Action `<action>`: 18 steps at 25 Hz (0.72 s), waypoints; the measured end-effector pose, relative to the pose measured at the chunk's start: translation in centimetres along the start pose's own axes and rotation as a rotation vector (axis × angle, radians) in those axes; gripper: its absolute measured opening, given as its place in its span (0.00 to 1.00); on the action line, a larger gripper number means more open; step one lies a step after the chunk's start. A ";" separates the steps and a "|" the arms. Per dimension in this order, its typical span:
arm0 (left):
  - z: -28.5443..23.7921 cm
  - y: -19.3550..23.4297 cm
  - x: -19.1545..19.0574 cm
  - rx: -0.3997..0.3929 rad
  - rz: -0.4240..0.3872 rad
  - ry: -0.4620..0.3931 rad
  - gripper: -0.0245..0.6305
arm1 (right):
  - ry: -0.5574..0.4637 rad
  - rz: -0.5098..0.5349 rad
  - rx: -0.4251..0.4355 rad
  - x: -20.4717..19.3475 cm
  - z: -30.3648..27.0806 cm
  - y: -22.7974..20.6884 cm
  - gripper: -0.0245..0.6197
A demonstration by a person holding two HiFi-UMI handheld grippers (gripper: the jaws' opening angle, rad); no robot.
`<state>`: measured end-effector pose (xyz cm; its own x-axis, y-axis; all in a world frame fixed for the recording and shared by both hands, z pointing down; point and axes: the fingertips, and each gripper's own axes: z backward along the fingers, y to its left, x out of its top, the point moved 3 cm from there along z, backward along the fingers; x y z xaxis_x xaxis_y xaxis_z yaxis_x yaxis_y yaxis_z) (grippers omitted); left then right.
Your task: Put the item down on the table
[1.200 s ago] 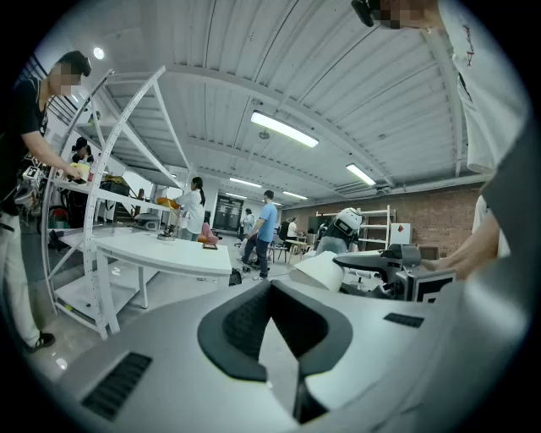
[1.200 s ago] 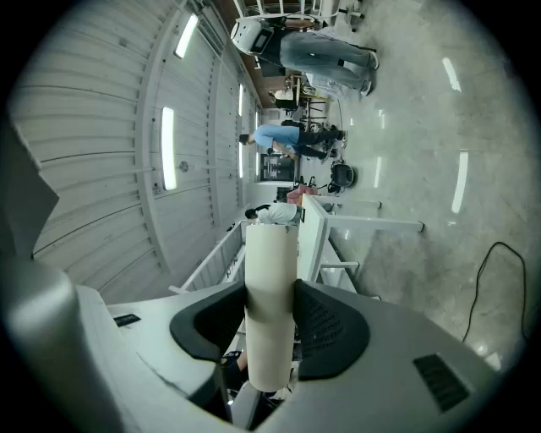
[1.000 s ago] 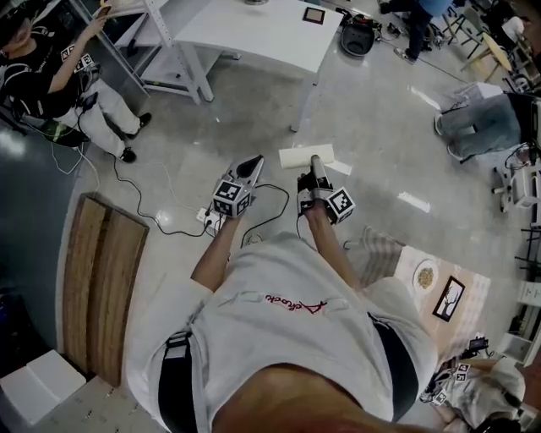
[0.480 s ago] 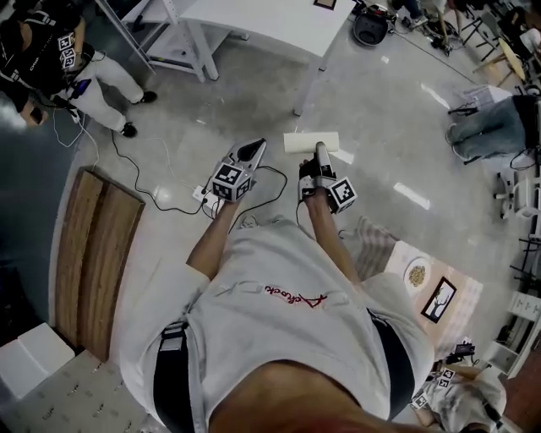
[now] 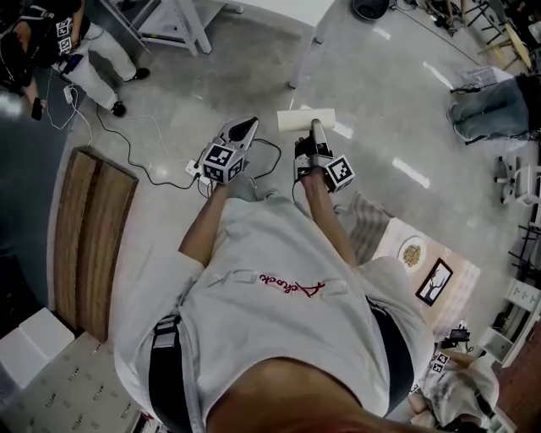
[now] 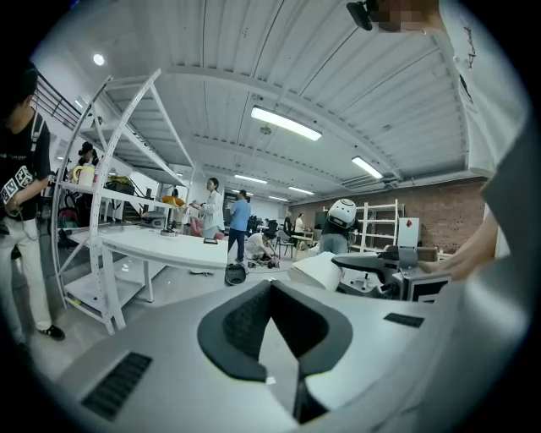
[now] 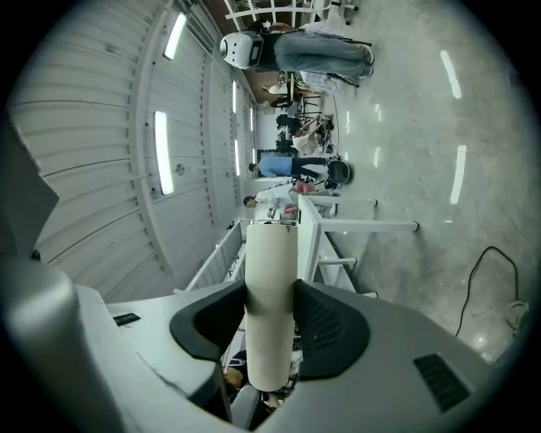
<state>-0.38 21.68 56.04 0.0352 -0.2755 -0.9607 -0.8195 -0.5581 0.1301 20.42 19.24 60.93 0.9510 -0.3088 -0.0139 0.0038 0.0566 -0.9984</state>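
The item is a plain cream roll (image 5: 306,119), smooth, unmarked and tube-shaped with flat ends. In the head view it lies crosswise and level in the air above the shiny grey floor (image 5: 397,110), short of the white desk (image 5: 287,8) at the top edge. The right tongs (image 5: 314,127) hold it. The right gripper view shows the roll (image 7: 270,254) clamped between the two dark pads of those tongs (image 7: 270,296), which stand partly apart, each pressing one side of it. The longer end sticks out beyond the pads toward the desk (image 7: 325,224) and the shorter end pokes out on the near side. The left tongs (image 5: 248,126) are just beside them, pointing the same way. In the left gripper view their pads meet at the tips (image 6: 270,287) with nothing between them, and the roll (image 6: 317,271) shows off to the right. Compared with a second ago, the roll is gripped at the same spot and the right tongs' opening is unchanged, but both tongs sit higher in the head view. The desk has slid almost out of the top of the frame, leaving only its near edge and legs. The wooden bench (image 5: 84,245) at the left has shifted up as well, and the person in black (image 5: 42,42) is now tucked into the top left corner.
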 end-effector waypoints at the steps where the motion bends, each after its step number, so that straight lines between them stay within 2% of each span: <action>1: -0.1 0.0 -0.2 0.005 0.002 0.001 0.06 | 0.000 -0.001 -0.004 0.2 0.2 -0.1 0.31; 5: -0.5 0.7 -0.1 0.015 0.017 -0.017 0.06 | 0.007 0.038 0.005 0.9 0.5 0.2 0.31; 10: -1.2 2.0 0.7 0.031 0.012 -0.044 0.06 | 0.014 0.038 0.005 1.4 -0.1 -0.1 0.31; 18: -2.6 5.8 0.7 0.065 0.030 -0.047 0.06 | 0.026 0.050 -0.004 1.8 -3.4 -0.6 0.31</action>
<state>-3.59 16.18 56.76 -0.0153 -0.2534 -0.9672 -0.8550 -0.4982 0.1440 21.09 15.43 61.28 0.9418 -0.3299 -0.0648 -0.0446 0.0683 -0.9967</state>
